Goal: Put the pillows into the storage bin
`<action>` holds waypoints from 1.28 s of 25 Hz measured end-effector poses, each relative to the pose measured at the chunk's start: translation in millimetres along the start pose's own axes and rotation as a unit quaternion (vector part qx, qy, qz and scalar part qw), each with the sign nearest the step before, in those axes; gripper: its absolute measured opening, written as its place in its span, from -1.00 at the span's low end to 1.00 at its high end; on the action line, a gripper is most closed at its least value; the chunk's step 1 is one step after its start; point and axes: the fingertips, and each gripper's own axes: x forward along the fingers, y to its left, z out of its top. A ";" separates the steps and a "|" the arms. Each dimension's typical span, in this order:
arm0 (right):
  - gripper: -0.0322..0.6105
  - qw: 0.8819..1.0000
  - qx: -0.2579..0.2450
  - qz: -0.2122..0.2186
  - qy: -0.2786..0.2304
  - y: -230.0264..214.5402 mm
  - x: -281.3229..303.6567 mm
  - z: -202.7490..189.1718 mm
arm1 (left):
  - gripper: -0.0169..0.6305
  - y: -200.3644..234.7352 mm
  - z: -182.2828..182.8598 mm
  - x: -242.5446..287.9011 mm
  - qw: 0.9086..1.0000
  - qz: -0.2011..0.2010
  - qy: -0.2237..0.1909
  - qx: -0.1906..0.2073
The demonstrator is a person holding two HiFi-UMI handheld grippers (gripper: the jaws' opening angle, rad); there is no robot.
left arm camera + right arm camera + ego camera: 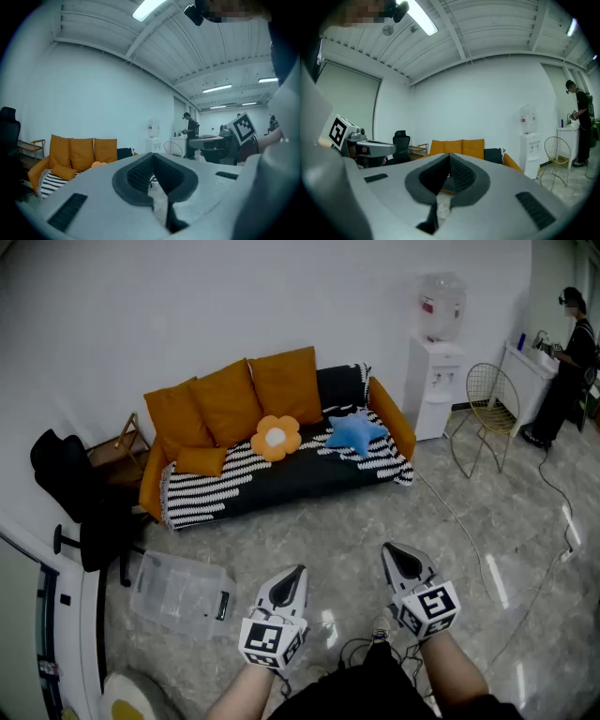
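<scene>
An orange flower pillow (276,438) and a blue star pillow (355,431) lie on the seat of the sofa (309,480), which has a black-and-white striped throw. Orange back cushions (228,400) lean along its rear, seen too in the left gripper view as orange cushions (82,152). A clear plastic storage bin (181,594) sits on the floor at the left, in front of the sofa. My left gripper (295,571) and right gripper (393,552) are held level over the floor, well short of the sofa. Both are shut and hold nothing.
A black office chair (80,502) stands left of the sofa. A white water dispenser (433,362) and a wire chair (487,414) stand to the right. A person (565,367) works at a counter in the far right corner. Cables (464,526) trail across the grey floor.
</scene>
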 end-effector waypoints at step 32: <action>-0.25 0.998 0.024 0.058 -0.011 -122.7 61.9 5.3 | -0.20 -15.0 5.3 133.0 0.999 0.033 0.007 -0.016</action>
